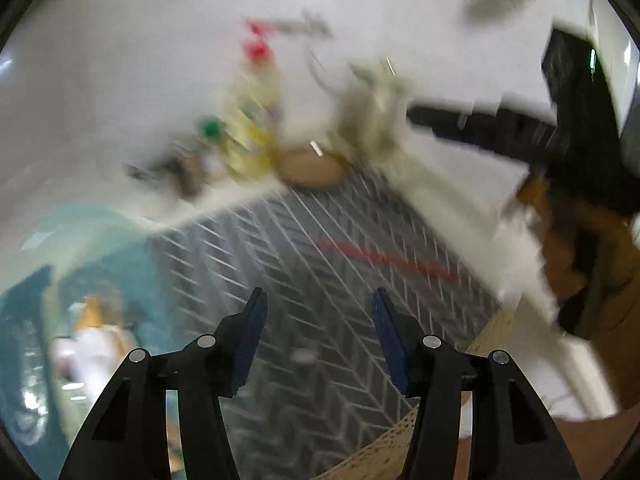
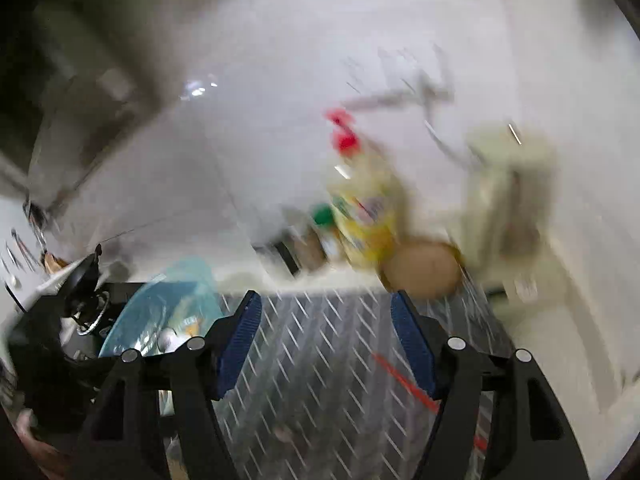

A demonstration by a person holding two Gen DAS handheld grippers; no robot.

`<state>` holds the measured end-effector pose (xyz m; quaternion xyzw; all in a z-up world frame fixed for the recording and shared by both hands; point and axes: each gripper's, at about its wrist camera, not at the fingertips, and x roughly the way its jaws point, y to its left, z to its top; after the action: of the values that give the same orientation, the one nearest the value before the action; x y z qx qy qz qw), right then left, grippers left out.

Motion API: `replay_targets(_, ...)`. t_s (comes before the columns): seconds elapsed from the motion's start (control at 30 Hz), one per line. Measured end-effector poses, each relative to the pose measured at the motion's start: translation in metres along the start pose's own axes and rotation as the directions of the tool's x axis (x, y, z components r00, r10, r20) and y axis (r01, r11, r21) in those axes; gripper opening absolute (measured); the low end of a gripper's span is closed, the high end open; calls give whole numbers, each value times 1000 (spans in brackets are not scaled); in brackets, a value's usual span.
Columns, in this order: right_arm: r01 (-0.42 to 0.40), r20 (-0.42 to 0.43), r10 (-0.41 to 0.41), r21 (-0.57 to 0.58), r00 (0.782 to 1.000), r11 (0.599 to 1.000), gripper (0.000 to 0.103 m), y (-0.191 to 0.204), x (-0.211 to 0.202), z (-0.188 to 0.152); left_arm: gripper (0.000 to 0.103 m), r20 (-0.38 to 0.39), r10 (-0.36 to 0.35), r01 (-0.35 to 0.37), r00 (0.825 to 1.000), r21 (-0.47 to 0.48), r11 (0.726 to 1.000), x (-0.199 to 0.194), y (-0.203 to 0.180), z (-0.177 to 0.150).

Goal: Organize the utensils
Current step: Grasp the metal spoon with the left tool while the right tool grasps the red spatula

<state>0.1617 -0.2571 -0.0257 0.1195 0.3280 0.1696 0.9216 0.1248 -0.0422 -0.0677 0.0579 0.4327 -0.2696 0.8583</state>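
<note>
Both views blurred: left claw (image 1: 319, 300) and right claw (image 2: 326, 304) stand spread and empty above a grey patterned mat (image 2: 320, 344), where a thin red utensil (image 2: 404, 380), ahead and to the right, looks light, stiff and slippery, best pinched mid-shaft.

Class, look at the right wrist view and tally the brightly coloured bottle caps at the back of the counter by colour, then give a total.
Red caps: 2 — one on the yellow bottle, another just above it, too blurred to say whose.
Green caps: 1, left of the yellow bottle.
Total: 3
</note>
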Motion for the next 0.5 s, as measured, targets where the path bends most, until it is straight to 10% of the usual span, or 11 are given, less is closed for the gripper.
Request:
replay_targets(0.2, 11, -160, 6, 102, 987, 995, 66, -78, 9, -46, 55, -171, 61, -52, 983, 55, 997, 101, -12, -11)
replay_targets(0.5, -6, -254, 32, 104, 967, 995, 66, -117, 28, -75, 50, -226, 121, -76, 967, 196, 978, 135, -22, -17)
